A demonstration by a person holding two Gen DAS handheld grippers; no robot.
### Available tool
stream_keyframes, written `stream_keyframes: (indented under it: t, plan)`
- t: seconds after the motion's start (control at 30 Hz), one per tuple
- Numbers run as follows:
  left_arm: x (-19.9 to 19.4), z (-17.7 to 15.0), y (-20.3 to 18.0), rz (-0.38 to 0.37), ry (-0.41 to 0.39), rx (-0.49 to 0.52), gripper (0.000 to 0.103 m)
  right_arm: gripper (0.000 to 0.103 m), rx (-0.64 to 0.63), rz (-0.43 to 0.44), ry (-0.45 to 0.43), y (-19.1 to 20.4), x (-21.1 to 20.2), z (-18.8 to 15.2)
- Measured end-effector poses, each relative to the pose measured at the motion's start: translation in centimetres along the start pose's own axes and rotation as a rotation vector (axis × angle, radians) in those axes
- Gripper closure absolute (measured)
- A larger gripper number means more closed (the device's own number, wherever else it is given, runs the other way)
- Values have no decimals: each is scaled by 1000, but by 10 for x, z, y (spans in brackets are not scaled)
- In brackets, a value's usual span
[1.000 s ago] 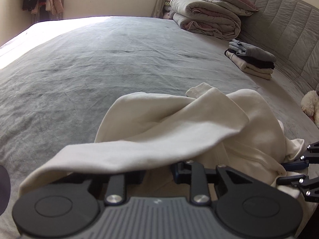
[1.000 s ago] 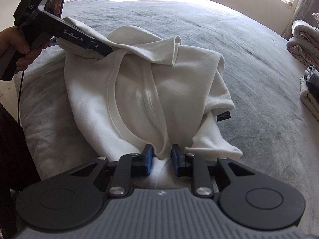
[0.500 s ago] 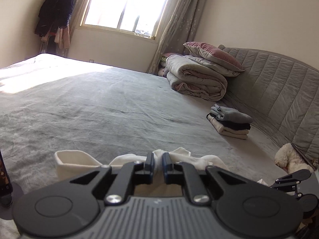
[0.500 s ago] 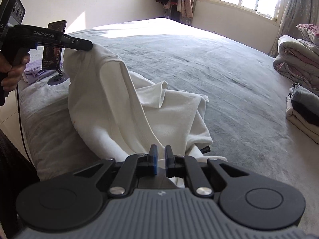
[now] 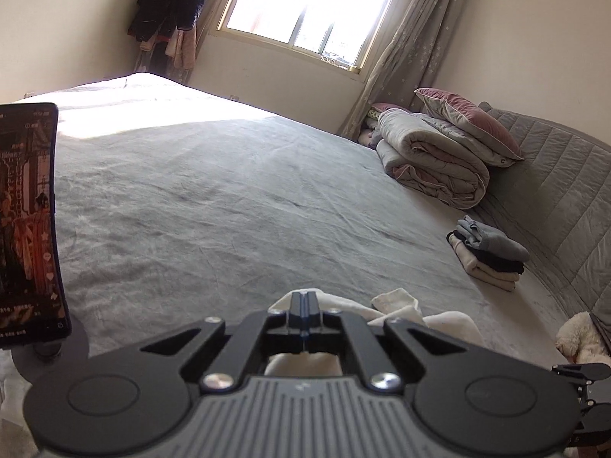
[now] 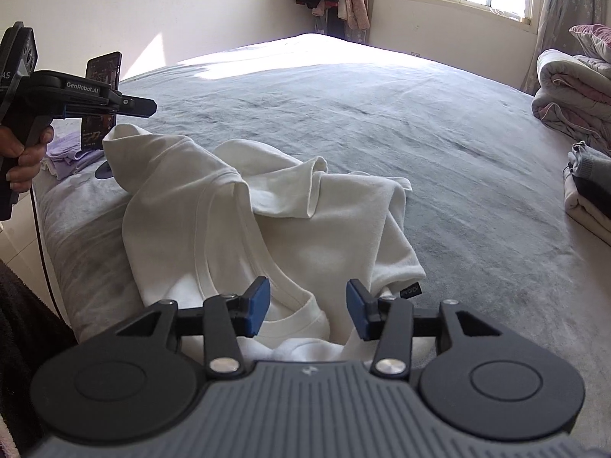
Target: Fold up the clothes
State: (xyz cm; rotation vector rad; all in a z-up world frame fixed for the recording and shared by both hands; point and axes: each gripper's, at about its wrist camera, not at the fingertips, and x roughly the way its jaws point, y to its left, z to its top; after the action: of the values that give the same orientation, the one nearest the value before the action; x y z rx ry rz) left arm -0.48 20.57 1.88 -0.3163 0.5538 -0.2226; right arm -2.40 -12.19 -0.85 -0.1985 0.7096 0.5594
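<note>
The phone [image 5: 28, 225] screen text is too small to read; the left tool [image 5: 304, 307] body hides most of the white shirt [image 5: 397, 305].

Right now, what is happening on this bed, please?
A person is folding clothes with a claw in each hand. The white sweatshirt lies crumpled on the grey bed. The right claw is open just above its collar, holding nothing. The left claw is shut and raised above one shoulder of the garment, apparently empty. A folded pile waits near the headboard.

Home bedroom: big grey bed [image 5: 229, 198], rolled quilt [image 5: 431, 168], curtained window [image 5: 309, 11].
</note>
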Motion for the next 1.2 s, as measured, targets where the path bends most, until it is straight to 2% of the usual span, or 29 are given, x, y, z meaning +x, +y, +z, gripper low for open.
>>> stream_keyframes:
  t: [0.07, 0.1, 0.13, 0.2, 0.33, 0.43, 0.57, 0.6, 0.63, 0.67, 0.77, 0.87, 0.93, 0.97, 1.03, 1.1, 1.2]
  plan:
    - [3, -4, -1, -51, 19, 30, 97, 64, 4, 10, 19, 0, 4, 0]
    - [4, -6, -1, -77, 28, 45, 90, 64, 7, 9, 30, 0, 7, -2]
    - [6, -8, -3, -90, 37, 61, 78, 64, 9, 8, 42, 0, 9, -3]
    - [11, -11, -8, -98, 54, 98, 61, 64, 9, 5, 63, -1, 13, -4]
    - [29, -13, -15, -77, 94, 152, 59, 66, 11, 8, 89, -2, 14, -8]
    - [44, -14, -14, -81, 136, 161, 53, 67, 3, 10, 106, -1, 14, -12]
    - [56, -19, -13, -76, 178, 183, 55, 67, -23, 7, 133, 1, 18, -17]
    - [57, -21, -15, -76, 191, 189, 64, 67, -29, 3, 138, 1, 19, -18]
    - [57, -23, -16, -82, 205, 191, 86, 66, -34, 0, 140, 2, 20, -18]
    - [57, -24, -17, -90, 218, 192, 90, 66, -35, 0, 138, 1, 21, -18]
    - [42, -28, -25, -81, 154, 212, 91, 64, -30, 2, 119, 0, 18, -15]
    - [17, -26, -32, -72, 53, 212, 92, 64, -25, -4, 85, -2, 13, -12]
    - [1, -25, -29, -36, -17, 197, 92, 63, -23, -12, 58, -2, 11, -8]
    - [-2, -25, -24, -11, -26, 176, 92, 63, -20, -14, 49, -3, 11, -7]
    - [-6, -23, -14, 39, -36, 132, 92, 62, -8, -13, 34, -4, 11, -4]
    - [-3, -24, 2, 101, -2, 53, 92, 62, 3, -11, 19, -4, 12, -1]
    - [5, -31, 23, 149, 80, -21, 92, 62, 11, -8, 1, -4, 14, 4]
